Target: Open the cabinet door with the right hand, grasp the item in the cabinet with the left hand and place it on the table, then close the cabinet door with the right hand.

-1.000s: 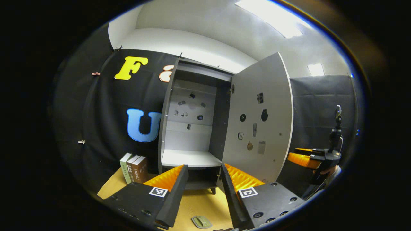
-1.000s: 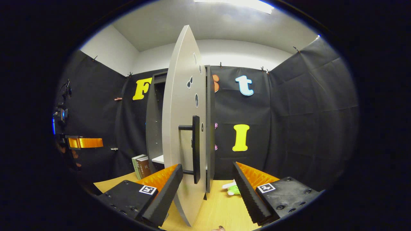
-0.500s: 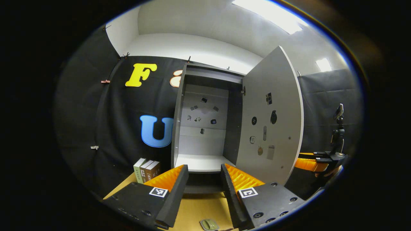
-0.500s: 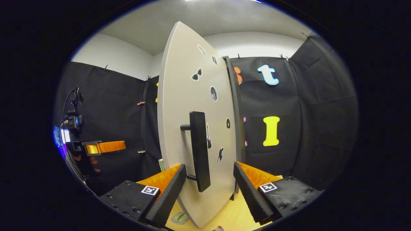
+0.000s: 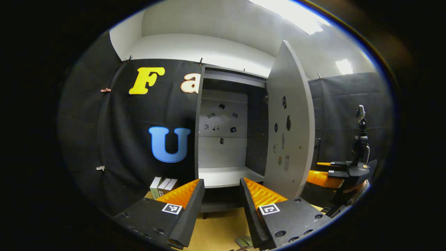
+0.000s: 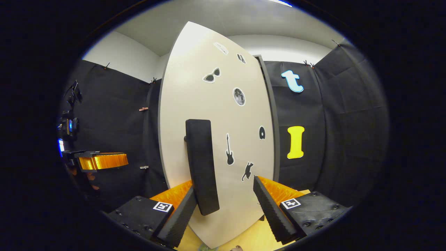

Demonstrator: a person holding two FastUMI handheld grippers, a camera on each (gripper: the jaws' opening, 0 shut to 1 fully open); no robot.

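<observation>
Matt cabinet door [image 6: 216, 139]; wood-grain table [image 5: 216, 228].

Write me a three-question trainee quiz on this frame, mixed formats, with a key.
1. True or false: the right claw is clamped on the door handle.
2. Beside the cabinet, on the letter side, what stands on the table? A) books B) a bottle C) a bowl
3. Fill in: the cabinet door is ___ (open/closed).

Key: 1 false, its fingers are spread with the handle in front of them; 2 A, books; 3 open, partway.
</observation>
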